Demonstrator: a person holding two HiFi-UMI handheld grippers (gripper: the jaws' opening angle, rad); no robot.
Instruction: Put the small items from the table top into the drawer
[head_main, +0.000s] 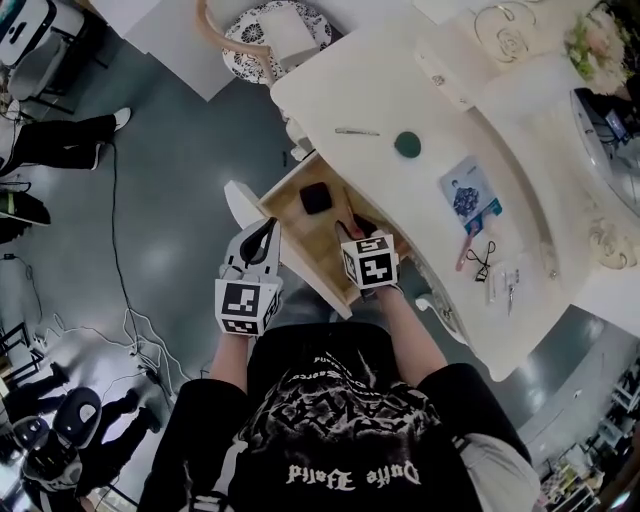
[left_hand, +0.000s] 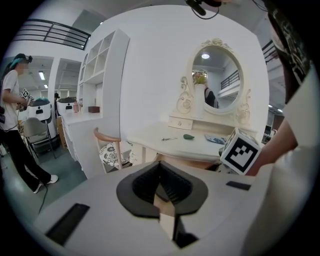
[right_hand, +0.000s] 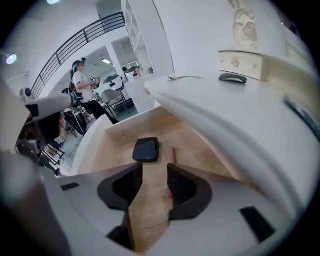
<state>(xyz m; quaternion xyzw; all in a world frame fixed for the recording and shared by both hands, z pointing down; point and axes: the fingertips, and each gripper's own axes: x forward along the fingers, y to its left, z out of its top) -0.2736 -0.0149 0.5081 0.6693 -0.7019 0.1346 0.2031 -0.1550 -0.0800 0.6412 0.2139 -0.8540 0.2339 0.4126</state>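
The wooden drawer (head_main: 291, 182) of the cream dressing table (head_main: 400, 90) stands pulled out. A black flat case (head_main: 316, 197) lies on its floor, also seen in the right gripper view as the case (right_hand: 146, 149), with a thin red stick (right_hand: 173, 152) beside it. My right gripper (head_main: 352, 228) hangs over the drawer, its jaws open and empty (right_hand: 154, 172). My left gripper (head_main: 264, 232) is outside the drawer's left corner; its jaws (left_hand: 161, 175) look shut on nothing. On the table top lie a metal clip (head_main: 356, 131), a green piece (head_main: 407, 144), a card (head_main: 471, 197) and a pink stick (head_main: 467, 252).
A black looped tool (head_main: 482, 258) and small metal pieces (head_main: 506, 285) lie near the table's front edge. A chair (head_main: 262, 40) with a patterned cushion stands at the table's far end. Cables (head_main: 120, 330) run over the grey floor; a person's legs (head_main: 60, 135) show at left.
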